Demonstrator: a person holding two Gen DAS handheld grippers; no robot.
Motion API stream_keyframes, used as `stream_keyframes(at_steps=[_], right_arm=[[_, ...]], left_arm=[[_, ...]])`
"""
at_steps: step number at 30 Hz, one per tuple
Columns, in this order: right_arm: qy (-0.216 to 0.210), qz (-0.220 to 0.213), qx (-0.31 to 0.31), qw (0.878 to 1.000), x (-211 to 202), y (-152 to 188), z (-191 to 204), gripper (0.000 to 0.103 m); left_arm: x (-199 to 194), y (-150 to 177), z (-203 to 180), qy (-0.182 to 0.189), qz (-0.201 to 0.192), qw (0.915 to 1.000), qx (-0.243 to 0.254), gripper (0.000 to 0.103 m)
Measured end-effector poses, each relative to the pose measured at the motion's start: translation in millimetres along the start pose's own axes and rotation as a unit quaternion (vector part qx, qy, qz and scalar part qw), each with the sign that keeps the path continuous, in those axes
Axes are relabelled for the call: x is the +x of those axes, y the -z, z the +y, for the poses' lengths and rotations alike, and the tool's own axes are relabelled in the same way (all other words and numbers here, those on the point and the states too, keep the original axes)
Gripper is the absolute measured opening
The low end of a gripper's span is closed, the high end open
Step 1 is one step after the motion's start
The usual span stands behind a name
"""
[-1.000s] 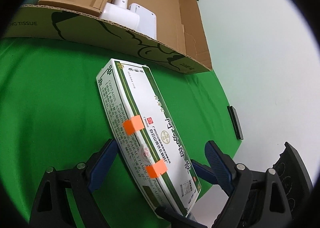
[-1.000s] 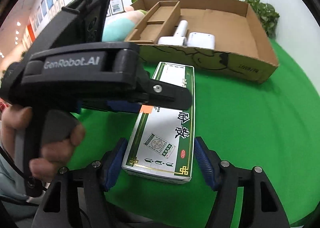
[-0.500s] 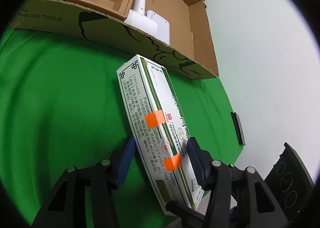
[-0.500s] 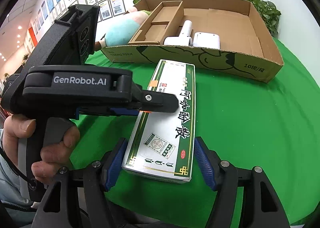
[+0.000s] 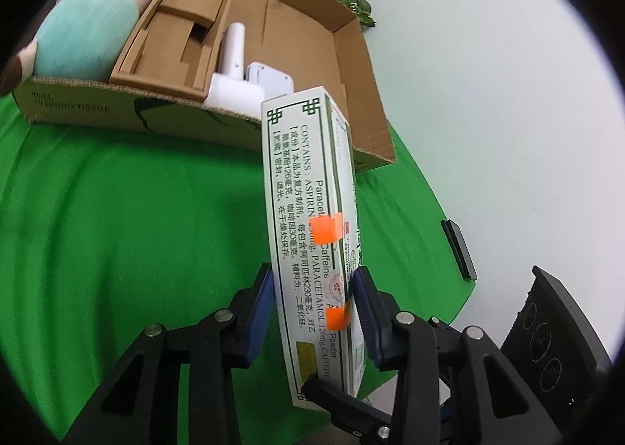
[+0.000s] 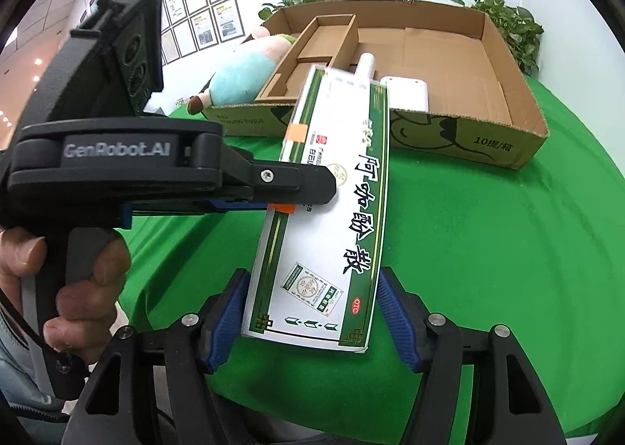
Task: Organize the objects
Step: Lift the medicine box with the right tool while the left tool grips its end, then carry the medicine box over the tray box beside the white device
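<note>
Framed papers [image 6: 203,4] line the white wall [image 5: 488,93] behind leafy plants [image 6: 511,27] and green table [image 6: 488,242].

The medicine box [image 6: 332,218] is smooth printed card with a slight sheen, its green borders edged in shiny gold; two strips of matt orange tape [image 5: 326,231] sit on its narrow side. The desk [image 6: 488,250] wears a matt green cloth with a soft, felt-like nap. Toward the far edge of the desk, the carton tray [image 6: 504,132] is raw brown corrugated cardboard, dull and slightly rough, as is the divider insert [image 5: 175,43] within. The two white devices [image 5: 238,78] inside are smooth, satiny plastic. The plush toy [image 5: 86,39] is fuzzy fabric. Both grippers are matt black plastic with bright metal screws and ribbed blue rubbery pads [image 6: 230,316]
</note>
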State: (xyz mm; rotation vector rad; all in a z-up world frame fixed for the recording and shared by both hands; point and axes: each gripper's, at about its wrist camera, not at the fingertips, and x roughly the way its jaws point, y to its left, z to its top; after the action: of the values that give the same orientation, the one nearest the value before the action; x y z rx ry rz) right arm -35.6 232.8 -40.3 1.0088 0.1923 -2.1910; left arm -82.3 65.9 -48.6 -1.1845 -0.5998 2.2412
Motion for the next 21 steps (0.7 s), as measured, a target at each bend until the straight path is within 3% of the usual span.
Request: stream_keyframes(at_steps=[21], right_arm=[[-0.014,-0.083,0.045,0.995,-26,-39,-21,0.060]], left_arm=[[-21,-40,-56,-0.038,-0.049,0.9916,0.113,0.036]])
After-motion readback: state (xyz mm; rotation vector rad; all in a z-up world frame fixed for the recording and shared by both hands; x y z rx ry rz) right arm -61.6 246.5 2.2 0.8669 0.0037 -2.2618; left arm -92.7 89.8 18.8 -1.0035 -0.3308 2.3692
